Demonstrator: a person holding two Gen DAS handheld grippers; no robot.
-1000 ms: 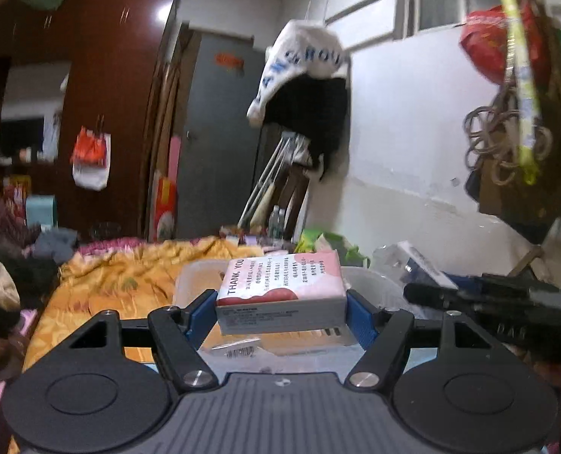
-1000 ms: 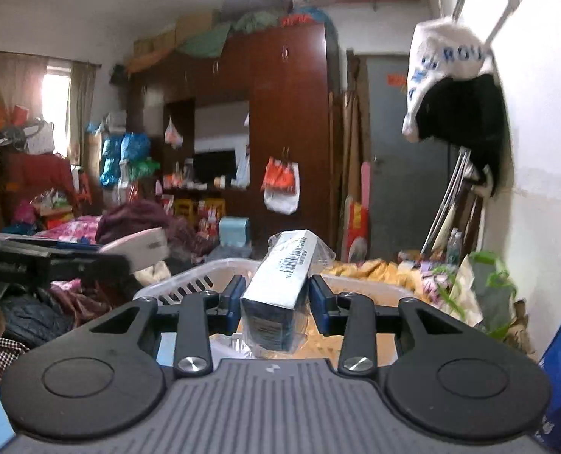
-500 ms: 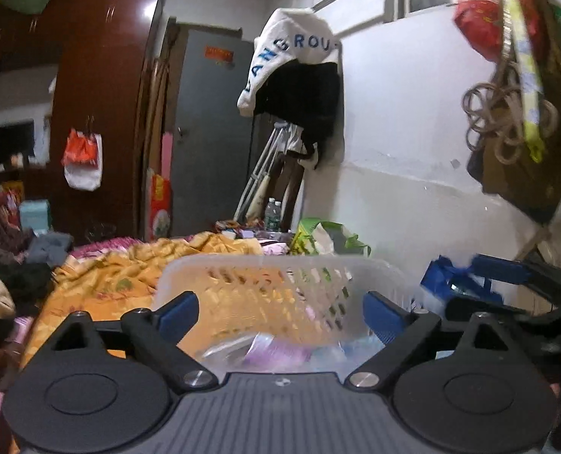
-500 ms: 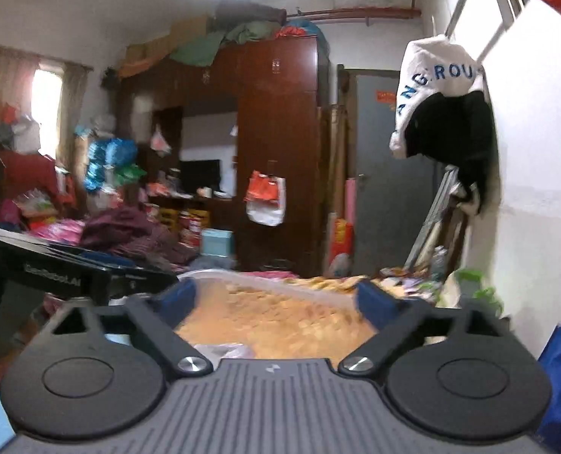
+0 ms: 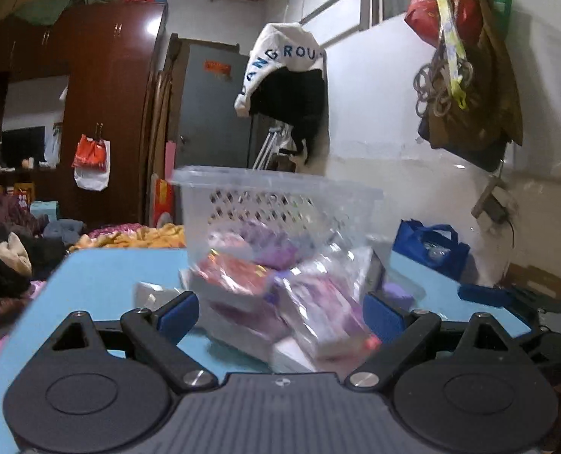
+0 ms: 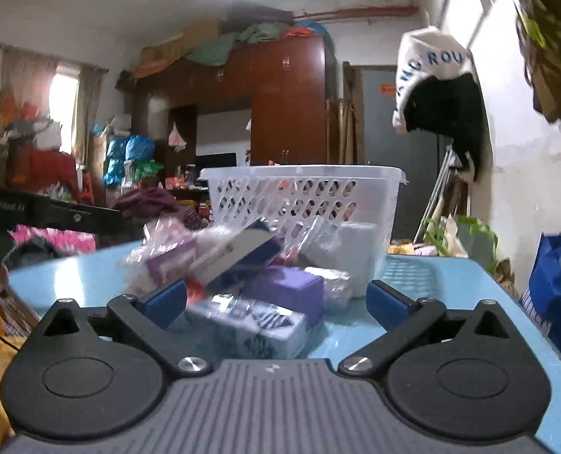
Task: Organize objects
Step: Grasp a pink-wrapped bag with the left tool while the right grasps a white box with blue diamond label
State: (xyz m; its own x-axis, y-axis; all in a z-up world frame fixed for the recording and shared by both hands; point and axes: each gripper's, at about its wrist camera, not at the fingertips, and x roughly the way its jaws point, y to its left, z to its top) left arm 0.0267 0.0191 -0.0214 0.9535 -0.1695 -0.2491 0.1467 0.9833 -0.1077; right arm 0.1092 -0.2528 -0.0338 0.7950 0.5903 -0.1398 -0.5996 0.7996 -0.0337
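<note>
Ahead of both my grippers sits the white plastic basket (image 5: pixel 280 204) (image 6: pixel 303 196), upright on the light blue table (image 5: pixel 102 272) (image 6: pixel 443 276), and in front of it, nearer to me, lies a loose heap of wrapped packets and boxes (image 5: pixel 280 295) (image 6: pixel 242 265).

My left gripper (image 5: pixel 280 312) is spread wide and grips nothing. Between its blue pads I see a red-and-white packet (image 5: pixel 235 274) toward the left finger and a pink packet in clear film (image 5: pixel 325 306) toward the right one; both are blurred, so I cannot tell whether either pad touches them.

My right gripper (image 6: pixel 276 300) is likewise spread and empty. Just past its fingertips a flat packet with dark print (image 6: pixel 257 321) lies on the table, with a purple box (image 6: pixel 284 289) behind it and a long box with a dark blue end (image 6: pixel 235 253) tilted up over the pile.

Off to my right in the left wrist view, a blue bag (image 5: pixel 429 247) stands beyond the table's edge. Straight ahead, a white and black garment (image 5: pixel 284 87) hangs on the wall.
</note>
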